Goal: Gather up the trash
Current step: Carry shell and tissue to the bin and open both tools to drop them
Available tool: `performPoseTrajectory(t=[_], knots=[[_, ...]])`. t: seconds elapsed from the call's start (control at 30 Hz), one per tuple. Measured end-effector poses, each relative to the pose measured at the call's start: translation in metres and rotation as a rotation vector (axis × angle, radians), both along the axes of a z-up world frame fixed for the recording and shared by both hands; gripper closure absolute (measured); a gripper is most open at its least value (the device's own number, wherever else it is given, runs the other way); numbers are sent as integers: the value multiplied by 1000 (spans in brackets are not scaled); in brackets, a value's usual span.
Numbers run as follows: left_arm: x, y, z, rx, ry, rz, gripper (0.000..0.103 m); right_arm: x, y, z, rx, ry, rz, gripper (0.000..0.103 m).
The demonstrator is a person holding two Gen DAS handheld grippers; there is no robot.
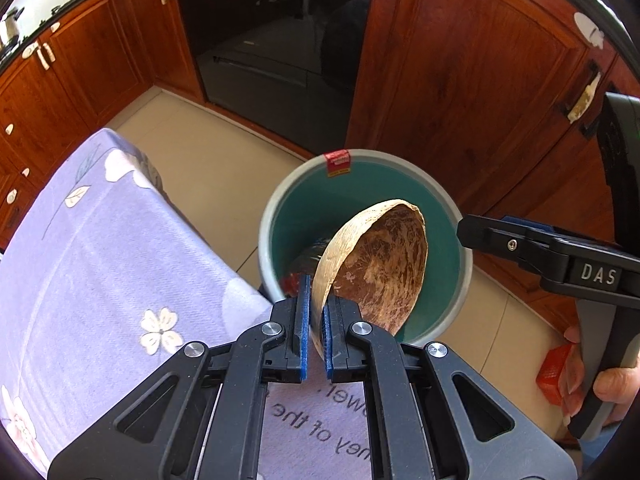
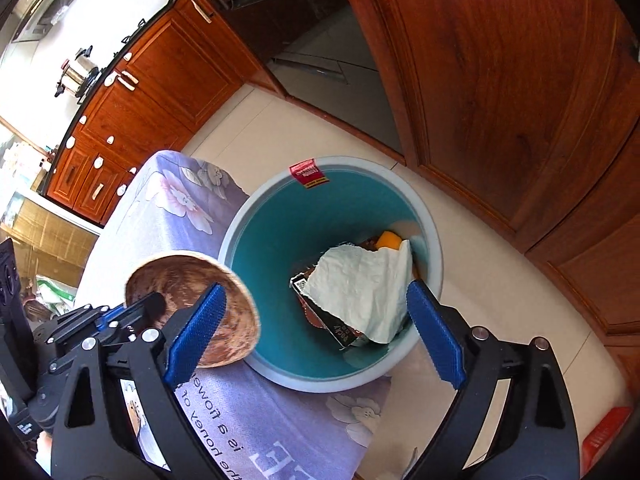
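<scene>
One coconut shell [image 1: 376,264] pinched in left tool [image 1: 316,334].

The bin [image 2: 236,236] is teal inside with a grey rim. The coconut shell [image 1: 380,268] is tan outside, mottled brown inside. The cloth [image 1: 120,248] is lilac with pale flowers. Cabinets [image 1: 460,80] are reddish-brown wood.

The round teal plastic bin [image 2: 280,240] has a smooth, slightly glossy inner wall and a matt grey rim. The brown half coconut shell [image 1: 380,268] looks rough and fibrous inside and paler and smoother outside. The white crumpled paper sheet [image 2: 360,284] in the bin is matt. The lilac flowered cloth [image 1: 100,240] on the bench looks soft and woven. The black plastic left tongs [image 1: 316,336] have blue ribbed pads [image 1: 305,308] and shiny metal rivets. The reddish wood cabinet doors [image 1: 460,80] are polished, and the pale floor tiles [image 2: 500,264] are smooth.
</scene>
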State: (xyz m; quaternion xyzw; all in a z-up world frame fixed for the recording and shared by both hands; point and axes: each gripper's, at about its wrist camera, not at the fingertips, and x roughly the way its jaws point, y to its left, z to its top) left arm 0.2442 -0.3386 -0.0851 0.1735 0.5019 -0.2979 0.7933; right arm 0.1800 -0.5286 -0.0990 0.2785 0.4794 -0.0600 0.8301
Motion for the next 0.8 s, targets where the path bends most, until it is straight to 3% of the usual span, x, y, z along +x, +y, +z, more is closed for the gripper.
performPoseTrajectory(t=[0.57, 0.6, 0.63, 0.67, 0.73, 0.8], knots=[[4, -34, -31, 15, 64, -64, 90, -5, -4, -1, -16, 36, -37, 13], [4, -34, -31, 12, 63, -61, 88, -5, -4, 0, -18, 35, -37, 13], [4, -33, -29, 8, 58, -57, 76, -5, -4, 0, -21, 35, -38, 13], [5, -30, -26, 3, 46, -53, 57, -5, -3, 1, -24, 35, -38, 13], [3, -28, -22, -5, 3, -40, 41, -5, -2, 2, -24, 36, -38, 13], [3, -24, -16, -9, -12, -37, 39, -5, -1, 3, -23, 37, -38, 13]])
